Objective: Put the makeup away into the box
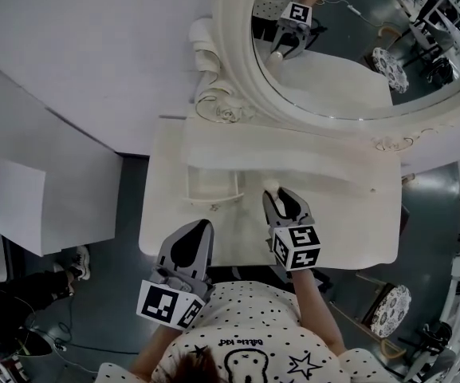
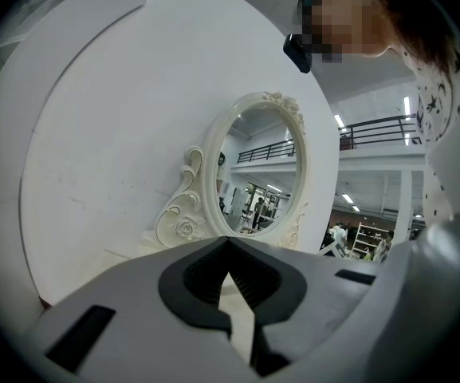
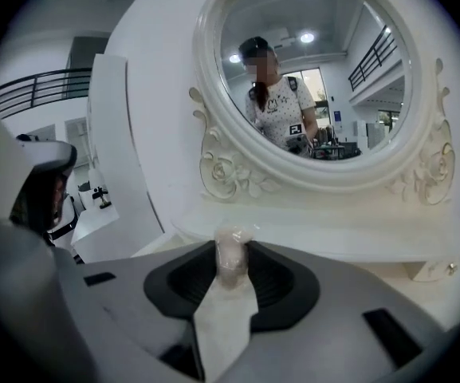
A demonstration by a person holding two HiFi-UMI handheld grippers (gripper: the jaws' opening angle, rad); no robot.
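Observation:
My right gripper hangs over the middle of the white vanity table. It is shut on a small pale makeup piece. In the right gripper view that pale, rounded makeup piece sits upright between the dark pads, with the gripper aimed towards the mirror's base. Left of it on the table lies a shallow white box or drawer, open at the top. My left gripper rests at the table's near edge, shut with nothing in it; in its own view the gripper has its pads meeting.
An oval mirror in a carved white frame stands at the back of the table, also seen as the mirror and the mirror. A white panel lies to the left. A patterned stool stands at the lower right.

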